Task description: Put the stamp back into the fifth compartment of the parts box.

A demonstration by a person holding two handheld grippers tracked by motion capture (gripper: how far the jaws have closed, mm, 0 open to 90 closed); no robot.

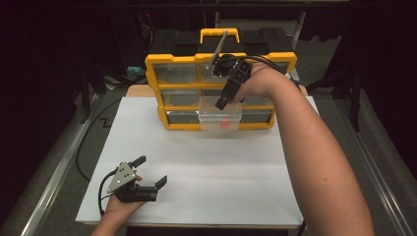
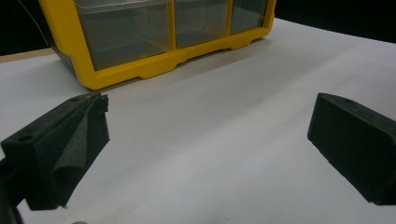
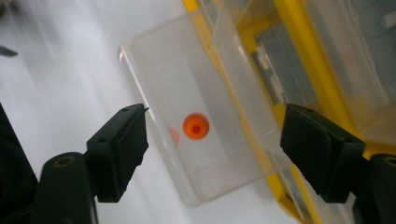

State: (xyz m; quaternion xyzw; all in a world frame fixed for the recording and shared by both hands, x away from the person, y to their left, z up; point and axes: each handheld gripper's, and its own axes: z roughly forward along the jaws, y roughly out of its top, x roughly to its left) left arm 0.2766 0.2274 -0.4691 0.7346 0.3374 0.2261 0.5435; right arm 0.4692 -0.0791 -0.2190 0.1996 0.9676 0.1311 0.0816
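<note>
A yellow organizer (image 1: 221, 59) with clear drawers stands upright at the back of the white board (image 1: 196, 167). Its bottom middle drawer (image 1: 211, 118) is pulled out, and a small orange piece (image 1: 224, 123) lies inside. My right gripper (image 1: 223, 101) hangs just above that drawer and points down into it. In the right gripper view its jaws stand open over the drawer (image 3: 159, 70) with nothing pressed between them, and the orange piece (image 3: 195, 126) lies on the floor below the right gripper (image 3: 217, 123). My left gripper (image 1: 151, 170) rests open near the front left, facing the organizer (image 2: 140, 70). Nothing lies between the jaws of the left gripper (image 2: 210, 105).
A black case with a yellow handle (image 1: 219, 34) sits behind the organizer. The white board lies on a wooden tabletop (image 1: 140, 90). Metal rails (image 1: 59, 172) run along both sides of the table. A black cable (image 1: 86, 142) trails off the left edge.
</note>
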